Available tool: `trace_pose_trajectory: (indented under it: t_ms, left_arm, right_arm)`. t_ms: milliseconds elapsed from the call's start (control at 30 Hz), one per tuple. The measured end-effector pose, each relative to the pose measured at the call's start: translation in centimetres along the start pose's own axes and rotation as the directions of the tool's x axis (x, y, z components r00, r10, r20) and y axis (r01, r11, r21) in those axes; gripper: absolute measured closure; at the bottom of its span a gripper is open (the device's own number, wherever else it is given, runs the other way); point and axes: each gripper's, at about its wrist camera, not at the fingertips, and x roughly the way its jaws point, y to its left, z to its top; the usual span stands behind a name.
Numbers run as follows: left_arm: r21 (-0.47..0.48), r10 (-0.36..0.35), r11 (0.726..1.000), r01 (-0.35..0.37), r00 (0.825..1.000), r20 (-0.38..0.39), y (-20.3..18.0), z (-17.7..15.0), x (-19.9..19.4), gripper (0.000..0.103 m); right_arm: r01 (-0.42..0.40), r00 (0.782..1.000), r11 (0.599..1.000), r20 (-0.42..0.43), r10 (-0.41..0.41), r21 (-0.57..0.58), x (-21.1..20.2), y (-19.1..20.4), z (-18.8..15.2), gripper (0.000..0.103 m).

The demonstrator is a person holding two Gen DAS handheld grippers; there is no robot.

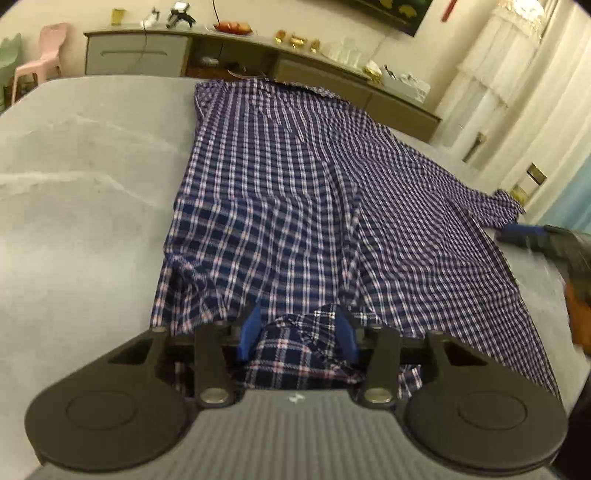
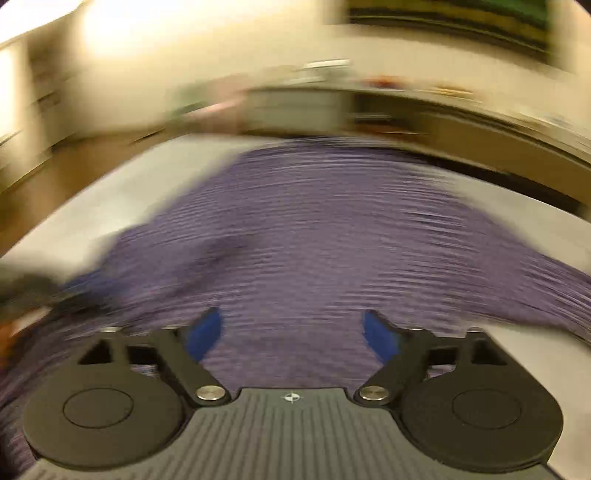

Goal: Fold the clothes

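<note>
Bunched plaid cloth sits clamped between the left gripper's [image 1: 297,332] blue fingers at 6 o'clock; it belongs to the checked shirt [image 1: 295,192], spread flat toward 12 across the grey table [image 1: 85,192]. Beyond, a long sideboard [image 1: 229,51] holds a fruit dish [image 1: 232,27]; a pink chair [image 1: 40,51] stands at 10. Right gripper [image 2: 293,334] gapes wide, empty, over the blurred shirt [image 2: 314,229].

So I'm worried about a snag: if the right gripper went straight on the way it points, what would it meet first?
Probably the plaid shirt: the right gripper is open and the cloth fills the space ahead of it. The picture is badly blurred, so depth is unclear.
</note>
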Motion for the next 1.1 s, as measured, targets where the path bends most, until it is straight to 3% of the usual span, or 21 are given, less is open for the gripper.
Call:
trace_pose_trajectory:
  t_ms: [67, 167, 333, 400, 467, 500, 533, 567, 667, 700, 833, 933, 1000, 1033, 1067, 1100]
  left_arm:
    - [-0.009, -0.009, 1.0, 0.009, 1.0, 0.003, 0.6, 0.0, -0.1, 0.07]
    - [-0.04, -0.005, 0.999, 0.005, 1.0, -0.005, 1.8, 0.8, 0.5, 0.092]
    - [-0.093, -0.013, 0.996, 0.012, 1.0, -0.011, 2.9, 2.8, 2.1, 0.096]
    - [-0.092, 0.006, 0.996, -0.007, 1.0, -0.011, 2.7, 3.4, 2.6, 0.096]
    - [-0.072, 0.025, 0.997, -0.026, 1.0, -0.02, 1.9, 3.7, 2.5, 0.09]
    - [-0.055, 0.021, 0.998, -0.023, 1.0, -0.023, 1.2, 3.7, 2.1, 0.078]
    - [-0.039, 0.011, 0.999, -0.012, 1.0, -0.024, 0.6, 3.7, 1.7, 0.072]
    - [-0.018, -0.006, 1.0, 0.006, 1.0, -0.026, -0.1, 3.8, 1.3, 0.072]
    - [0.06, -0.056, 0.997, 0.057, 0.998, -0.016, -2.4, 3.8, -0.3, 0.072]
    - [0.072, -0.057, 0.996, 0.057, 0.998, -0.001, -2.7, 3.8, -1.0, 0.071]
    - [-0.002, -0.03, 1.0, 0.03, 0.996, 0.09, -1.7, 4.5, -3.5, 0.07]
    - [-0.109, -0.053, 0.992, 0.07, 0.986, 0.155, -0.6, 5.3, -4.7, 0.063]
    - [-0.15, -0.105, 0.98, 0.129, 0.981, 0.163, -0.5, 5.4, -4.4, 0.057]
    - [-0.155, -0.13, 0.976, 0.154, 0.98, 0.152, -0.8, 5.3, -4.0, 0.054]
    - [-0.152, -0.159, 0.972, 0.179, 0.978, 0.136, -1.4, 5.2, -3.4, 0.052]
    - [-0.145, -0.184, 0.969, 0.2, 0.976, 0.117, -2.1, 5.0, -2.9, 0.05]
  right_arm:
    - [0.216, 0.975, 0.954, -0.004, -0.22, 0.207, 0.5, -8.5, -0.1, 0.014]
    - [0.352, 0.926, 0.84, -0.023, -0.377, 0.412, 0.5, -17.7, -1.1, 0.014]
    - [0.328, 0.918, 0.759, 0.0, -0.397, 0.563, 1.3, -24.4, -1.0, 0.012]
    - [0.272, 0.93, 0.751, 0.036, -0.366, 0.601, 2.1, -25.6, -0.1, 0.011]
    - [0.25, 0.937, 0.765, 0.05, -0.345, 0.594, 3.7, -26.5, 1.3, 0.011]
    - [0.257, 0.938, 0.779, 0.045, -0.342, 0.572, 4.6, -26.6, 2.0, 0.011]
    - [0.271, 0.938, 0.791, 0.035, -0.345, 0.549, 5.4, -26.6, 2.4, 0.021]
    - [0.277, 0.939, 0.804, 0.027, -0.342, 0.526, 5.9, -26.6, 2.5, 0.051]
    - [0.298, 0.938, 0.824, 0.015, -0.347, 0.481, 7.1, -25.9, 3.3, 0.101]
    - [0.3, 0.935, 0.835, 0.032, -0.354, 0.461, 6.9, -25.3, 3.7, 0.102]
    - [0.248, 0.926, 0.909, 0.195, -0.324, 0.335, 2.5, -19.1, 6.3, 0.102]
    - [0.159, 0.961, 0.966, 0.193, -0.198, 0.203, 0.3, -13.2, 3.5, 0.102]
    - [0.093, 0.978, 0.989, 0.176, -0.112, 0.116, -1.1, -9.4, 1.4, 0.098]
    - [0.058, 0.984, 0.996, 0.164, -0.069, 0.072, -1.8, -7.5, 0.3, 0.075]
    - [0.023, 0.988, 0.999, 0.151, -0.027, 0.029, -2.5, -5.6, -0.7, 0.032]
    - [-0.013, 0.991, 1.0, 0.136, 0.015, -0.014, -3.2, -3.6, -1.8, 0.022]
